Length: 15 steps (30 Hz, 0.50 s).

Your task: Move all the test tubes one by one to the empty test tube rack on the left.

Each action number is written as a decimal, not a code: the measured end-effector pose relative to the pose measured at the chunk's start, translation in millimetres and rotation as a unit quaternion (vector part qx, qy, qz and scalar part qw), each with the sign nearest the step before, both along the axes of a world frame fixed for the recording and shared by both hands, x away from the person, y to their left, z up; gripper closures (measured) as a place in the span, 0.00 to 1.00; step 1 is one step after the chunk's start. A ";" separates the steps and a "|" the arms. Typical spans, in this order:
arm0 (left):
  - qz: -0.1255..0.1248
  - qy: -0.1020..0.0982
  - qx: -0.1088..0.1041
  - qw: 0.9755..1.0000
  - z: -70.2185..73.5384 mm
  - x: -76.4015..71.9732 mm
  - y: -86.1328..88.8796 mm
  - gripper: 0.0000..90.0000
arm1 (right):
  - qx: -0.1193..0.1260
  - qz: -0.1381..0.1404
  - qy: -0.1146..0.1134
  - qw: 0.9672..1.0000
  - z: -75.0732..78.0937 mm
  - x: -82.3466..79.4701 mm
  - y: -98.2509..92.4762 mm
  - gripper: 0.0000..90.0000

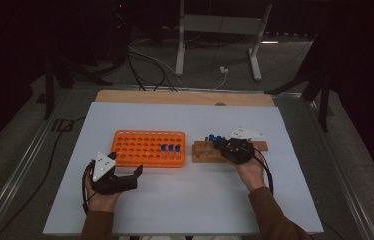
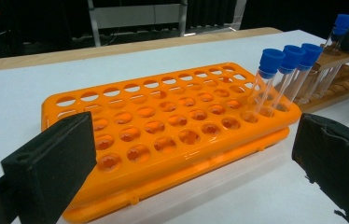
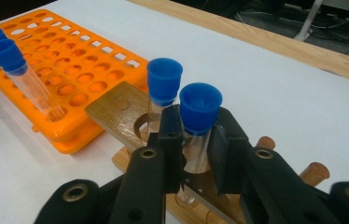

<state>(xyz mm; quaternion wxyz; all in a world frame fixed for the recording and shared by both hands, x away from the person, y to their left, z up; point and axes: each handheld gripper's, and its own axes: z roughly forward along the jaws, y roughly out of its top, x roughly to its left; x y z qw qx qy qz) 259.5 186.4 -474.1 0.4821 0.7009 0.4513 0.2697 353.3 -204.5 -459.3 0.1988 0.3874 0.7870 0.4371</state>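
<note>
Blue-capped clear glass tube (image 3: 197,135) sits clamped in our right gripper (image 3: 196,140); pulling askew from the brown wooden rack (image 3: 121,112) could snap it. Our left gripper (image 2: 186,154) gapes wide.

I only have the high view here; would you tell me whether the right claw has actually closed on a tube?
Observer: Yes, the right claw presses its pads on a blue-capped tube, just under the cap, in the wooden rack.
Operator: Is anything close beside it?
Observer: A second tube stands in the next hole, just behind one jaw.
Operator: And the left claw?
Observer: The left claw is open, nothing between its jaws, facing the orange rack.
</note>
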 end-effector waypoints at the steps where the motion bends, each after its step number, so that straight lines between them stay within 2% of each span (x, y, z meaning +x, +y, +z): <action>1: 0.000 0.000 0.000 1.000 -0.1 0.1 -0.2 0.01 | 0.000 0.000 0.000 1.000 0.1 0.1 -0.4 0.86; 15: -0.001 0.002 0.002 1.000 -1.0 0.5 -1.2 0.01 | 0.012 -0.001 -0.008 1.000 12.4 -2.7 -5.1 0.86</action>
